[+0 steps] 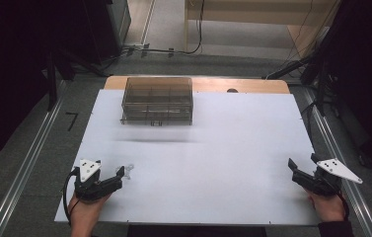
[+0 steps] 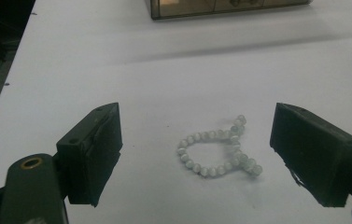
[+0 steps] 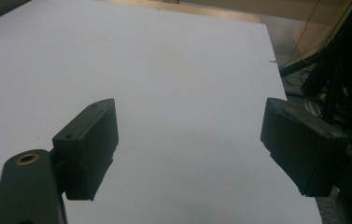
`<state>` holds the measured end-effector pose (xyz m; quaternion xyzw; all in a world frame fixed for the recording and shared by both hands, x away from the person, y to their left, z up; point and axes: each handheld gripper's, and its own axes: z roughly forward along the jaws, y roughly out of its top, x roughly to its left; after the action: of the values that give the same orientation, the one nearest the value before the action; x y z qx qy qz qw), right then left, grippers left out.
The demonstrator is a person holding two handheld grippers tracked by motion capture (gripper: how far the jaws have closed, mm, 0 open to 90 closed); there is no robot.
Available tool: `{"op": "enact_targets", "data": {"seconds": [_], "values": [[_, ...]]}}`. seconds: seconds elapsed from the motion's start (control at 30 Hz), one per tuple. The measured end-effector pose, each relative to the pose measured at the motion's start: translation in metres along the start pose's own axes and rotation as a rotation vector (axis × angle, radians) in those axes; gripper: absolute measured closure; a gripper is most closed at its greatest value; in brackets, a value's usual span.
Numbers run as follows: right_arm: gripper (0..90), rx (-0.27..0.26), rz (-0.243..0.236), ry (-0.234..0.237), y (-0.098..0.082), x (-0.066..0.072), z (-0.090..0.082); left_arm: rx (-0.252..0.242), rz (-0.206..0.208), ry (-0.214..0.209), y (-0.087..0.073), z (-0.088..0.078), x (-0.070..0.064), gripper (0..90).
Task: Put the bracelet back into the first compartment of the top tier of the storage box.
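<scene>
A small bracelet of pale round beads (image 2: 220, 151) lies loose on the white table, twisted into a loop with a short tail. In the high view the bracelet (image 1: 129, 170) is a faint pale spot just right of my left gripper (image 1: 115, 176). My left gripper (image 2: 197, 161) stands open, its jaws wide apart on either side of the beads without touching them. At the table's right edge my right gripper (image 1: 303, 168) also stands open. Between the jaws of the right gripper (image 3: 190, 149) is only bare table.
A smoky see-through box (image 1: 157, 100) with several compartments stands at the back left of the white table (image 1: 213, 148); its front edge shows as the box (image 2: 220, 7) in the left gripper view. Dark stands and cables (image 1: 316, 69) flank the table. The right table edge (image 3: 276, 84) is close.
</scene>
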<state>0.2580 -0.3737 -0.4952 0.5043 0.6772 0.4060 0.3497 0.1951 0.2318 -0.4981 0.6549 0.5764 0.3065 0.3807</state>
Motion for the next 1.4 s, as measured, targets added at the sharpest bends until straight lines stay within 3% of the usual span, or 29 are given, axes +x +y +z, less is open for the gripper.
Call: {"op": "enact_targets", "data": {"seconds": [0.17, 0.97, 1.4], "values": [[17.3, 0.003, 0.001, 0.003, 0.000, 0.000, 0.000, 0.004, -0.004, -0.002, 0.000, 0.001, 0.000, 17.1], [16.5, 0.019, -0.007, 0.010, 0.000, 0.002, 0.003, 0.061, 0.051, -0.030, 0.003, 0.024, -0.009, 19.6], [16.4, 0.021, -0.007, 0.014, 0.000, 0.003, 0.003, 0.065, 0.051, -0.031, 0.005, 0.029, -0.011, 22.0]]}}
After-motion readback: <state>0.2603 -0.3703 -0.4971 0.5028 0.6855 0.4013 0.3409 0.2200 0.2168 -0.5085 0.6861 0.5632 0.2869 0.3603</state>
